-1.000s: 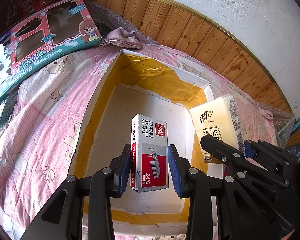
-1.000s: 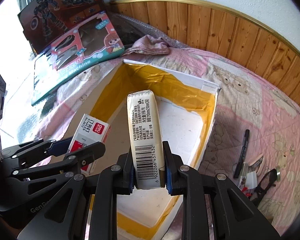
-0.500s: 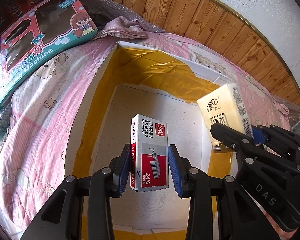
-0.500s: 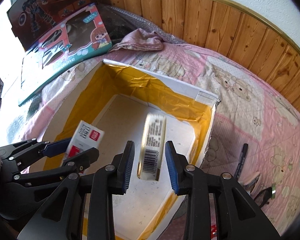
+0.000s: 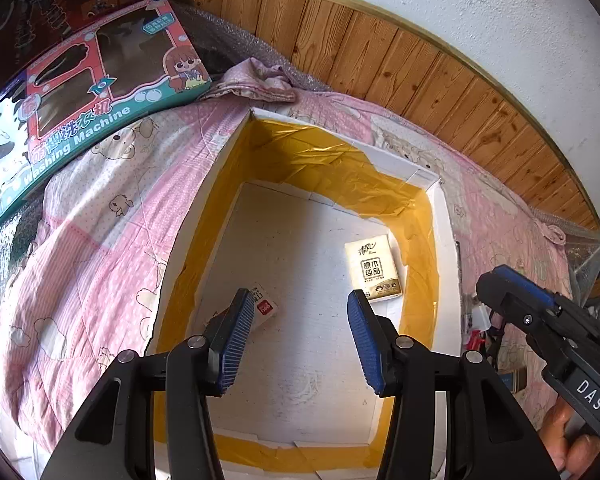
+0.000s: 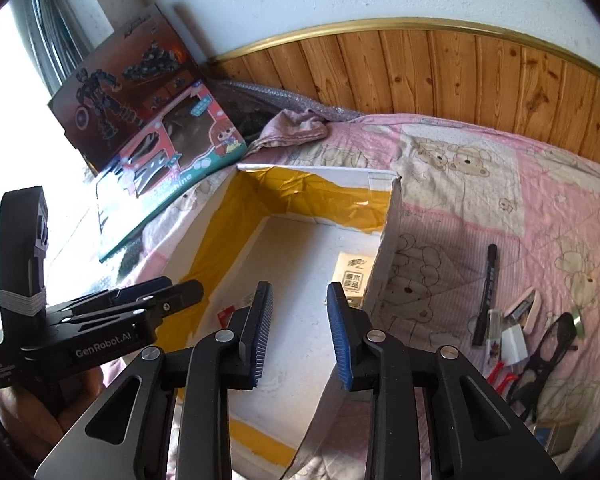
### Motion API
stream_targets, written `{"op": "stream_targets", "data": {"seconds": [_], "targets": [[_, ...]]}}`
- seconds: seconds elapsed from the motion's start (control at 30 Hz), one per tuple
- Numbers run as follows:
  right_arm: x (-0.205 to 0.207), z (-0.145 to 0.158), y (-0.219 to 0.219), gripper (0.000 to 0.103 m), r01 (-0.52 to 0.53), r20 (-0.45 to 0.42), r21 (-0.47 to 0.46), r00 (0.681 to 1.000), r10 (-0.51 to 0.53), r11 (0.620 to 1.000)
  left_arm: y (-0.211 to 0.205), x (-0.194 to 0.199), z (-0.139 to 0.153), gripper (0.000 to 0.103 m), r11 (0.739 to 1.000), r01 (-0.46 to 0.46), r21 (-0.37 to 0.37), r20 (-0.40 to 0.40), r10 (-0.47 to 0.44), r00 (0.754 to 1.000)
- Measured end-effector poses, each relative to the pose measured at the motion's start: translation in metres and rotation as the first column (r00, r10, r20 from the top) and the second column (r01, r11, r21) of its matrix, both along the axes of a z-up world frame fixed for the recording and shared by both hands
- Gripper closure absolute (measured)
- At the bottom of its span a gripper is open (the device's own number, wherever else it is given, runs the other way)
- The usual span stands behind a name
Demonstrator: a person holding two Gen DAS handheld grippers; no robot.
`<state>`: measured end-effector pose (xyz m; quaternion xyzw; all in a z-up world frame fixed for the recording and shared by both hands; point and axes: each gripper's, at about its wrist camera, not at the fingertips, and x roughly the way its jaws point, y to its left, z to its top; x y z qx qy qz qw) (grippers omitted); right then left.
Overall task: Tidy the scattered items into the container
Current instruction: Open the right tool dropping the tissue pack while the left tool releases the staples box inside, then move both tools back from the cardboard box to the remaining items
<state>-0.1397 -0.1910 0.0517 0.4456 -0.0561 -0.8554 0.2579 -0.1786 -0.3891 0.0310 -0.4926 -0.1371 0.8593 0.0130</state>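
both the left gripper (image 5: 300,332) and right gripper (image 6: 300,332) hang wide open, empty, above the box (image 5: 444,248); staple box (image 5: 262,308) and tissue pack (image 5: 374,272) lie below on its floor

Bright daylight floods in from the window (image 6: 4,152) at the left — blown out to white there. The yellow tape (image 5: 324,164) inside the box glares. Fisheye bending curves the wood paneling (image 6: 460,68); corners go black — focus stays sharp.

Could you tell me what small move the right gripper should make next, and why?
Probably swing the right gripper rightward toward the black marker on the quilt. Both grippers are open and empty, the tissue pack and staples box already lie inside the box, and loose items remain outside.
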Motion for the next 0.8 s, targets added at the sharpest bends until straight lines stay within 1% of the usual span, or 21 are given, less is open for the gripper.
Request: {"op": "stream_targets", "data": {"seconds": [0.13, 0.33, 0.53, 0.8], "targets": [[0.027, -0.003, 0.017, 0.075, 0.012, 0.001, -0.043, 1.0, -0.012, 0.999, 0.016, 0.028, 0.014, 0.052, 1.0, 0.015, -0.026, -0.046, -0.017, 0.999], [0.061, -0.006, 0.046, 0.075, 0.042, 0.002, -0.085, 0.999, -0.042, 0.995, 0.062, 0.064, 0.019, 0.052, 0.993, 0.089, -0.073, -0.06, -0.094, 0.994], [0.09, -0.006, 0.079, 0.075, 0.083, 0.009, -0.125, 0.997, -0.082, 0.989, 0.108, 0.091, 0.027, 0.052, 0.978, 0.172, -0.118, -0.088, -0.182, 0.979], [0.122, -0.017, 0.128, 0.075, 0.172, 0.043, -0.174, 0.985, -0.167, 0.97, 0.153, 0.113, 0.037, 0.052, 0.955, 0.259, -0.147, -0.109, -0.276, 0.955]]}}
